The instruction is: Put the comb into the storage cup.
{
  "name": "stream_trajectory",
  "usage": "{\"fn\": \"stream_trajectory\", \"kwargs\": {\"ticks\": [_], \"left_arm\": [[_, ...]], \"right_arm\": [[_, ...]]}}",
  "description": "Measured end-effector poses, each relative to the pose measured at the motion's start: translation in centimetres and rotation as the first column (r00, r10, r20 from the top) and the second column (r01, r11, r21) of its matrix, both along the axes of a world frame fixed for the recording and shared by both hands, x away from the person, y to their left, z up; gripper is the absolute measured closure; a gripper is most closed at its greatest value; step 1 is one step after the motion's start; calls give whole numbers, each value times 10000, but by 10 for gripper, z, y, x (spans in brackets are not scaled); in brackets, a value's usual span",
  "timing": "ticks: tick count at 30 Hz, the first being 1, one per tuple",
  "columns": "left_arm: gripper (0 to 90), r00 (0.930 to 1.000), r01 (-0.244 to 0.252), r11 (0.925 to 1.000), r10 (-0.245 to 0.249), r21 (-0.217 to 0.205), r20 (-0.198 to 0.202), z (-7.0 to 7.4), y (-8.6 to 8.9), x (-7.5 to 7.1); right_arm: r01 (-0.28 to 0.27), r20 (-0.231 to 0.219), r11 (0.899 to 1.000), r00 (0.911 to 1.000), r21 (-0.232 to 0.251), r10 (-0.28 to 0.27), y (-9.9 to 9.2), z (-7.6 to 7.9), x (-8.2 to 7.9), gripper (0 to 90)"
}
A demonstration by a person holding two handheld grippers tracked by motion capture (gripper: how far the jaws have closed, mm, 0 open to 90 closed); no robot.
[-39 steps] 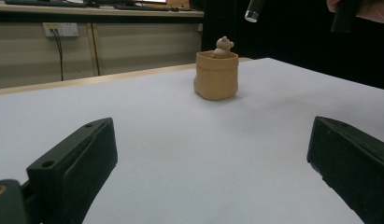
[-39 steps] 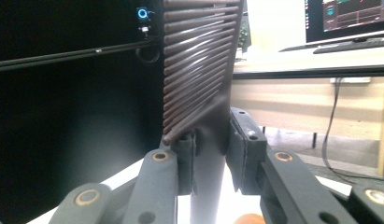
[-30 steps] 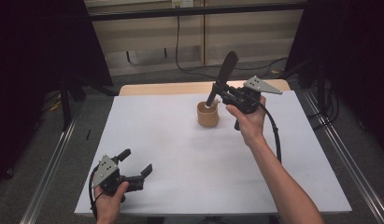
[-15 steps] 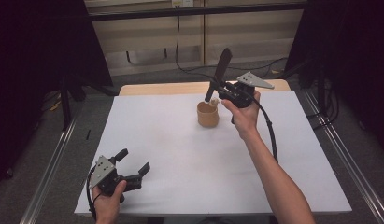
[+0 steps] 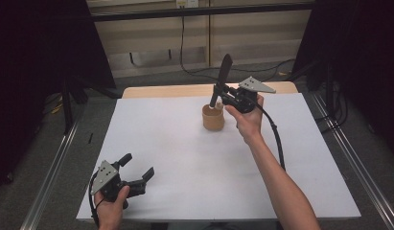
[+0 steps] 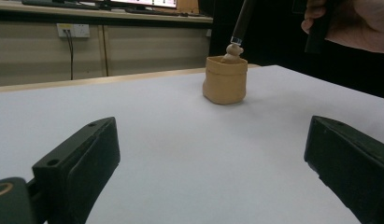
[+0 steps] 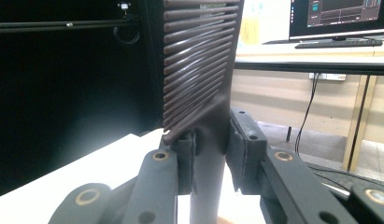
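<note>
Right tool (image 5: 218,94) clamps a dark slotted spatula (image 5: 224,76) upright, handle end dipping into the tan pot (image 5: 213,118) mid-bench (image 5: 185,158). Left tool (image 5: 137,170) rests gaping, empty, near the front edge.

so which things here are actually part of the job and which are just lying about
In the job:
- dark slotted spatula, clamped in the right gripper
- tan holder, its handle end just above it
- small pale piece in the holder

Lying about:
- left gripper, open and idle
- wall socket
- monitor
</note>
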State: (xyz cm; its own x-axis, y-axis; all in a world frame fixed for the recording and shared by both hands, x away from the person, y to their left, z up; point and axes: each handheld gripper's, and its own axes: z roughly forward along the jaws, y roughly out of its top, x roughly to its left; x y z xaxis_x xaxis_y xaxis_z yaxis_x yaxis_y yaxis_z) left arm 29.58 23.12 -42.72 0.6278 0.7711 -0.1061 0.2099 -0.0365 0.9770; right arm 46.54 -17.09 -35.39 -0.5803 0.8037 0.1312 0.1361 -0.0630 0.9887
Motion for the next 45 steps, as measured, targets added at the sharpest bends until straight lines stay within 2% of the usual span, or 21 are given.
{"fn": "stream_trajectory", "kwargs": {"ticks": [7,14,27,30,32,41,45], "left_arm": [[35,9998,7,9999,-9,106,209,3,-2,-2],[35,9998,121,9999,-121,47,133,1,-2,-1],[35,9995,256,9994,-259,221,167,1,-4,-3],[35,9995,329,9994,-329,-43,-7,1,-3,-2],[34,9995,329,9994,-330,92,35,1,-4,-2],[35,9995,308,9994,-309,160,32,1,-4,-2],[35,9995,299,9991,-301,317,63,1,-4,-3]], "right_arm": [[17,-69,10000,10000,-83,-17,-2,-5,1,733],[53,-111,9999,9999,-94,-54,-4,-12,3,733],[163,-328,9998,9993,-80,-165,-7,-26,4,733],[162,-337,9998,9993,-112,-166,-6,-28,5,733],[183,-325,9998,9993,-124,-187,-5,-29,6,733],[187,-457,9997,9988,-176,-195,-1,-39,8,733],[230,-568,9995,9981,-208,-242,-1,-44,8,733]]}}
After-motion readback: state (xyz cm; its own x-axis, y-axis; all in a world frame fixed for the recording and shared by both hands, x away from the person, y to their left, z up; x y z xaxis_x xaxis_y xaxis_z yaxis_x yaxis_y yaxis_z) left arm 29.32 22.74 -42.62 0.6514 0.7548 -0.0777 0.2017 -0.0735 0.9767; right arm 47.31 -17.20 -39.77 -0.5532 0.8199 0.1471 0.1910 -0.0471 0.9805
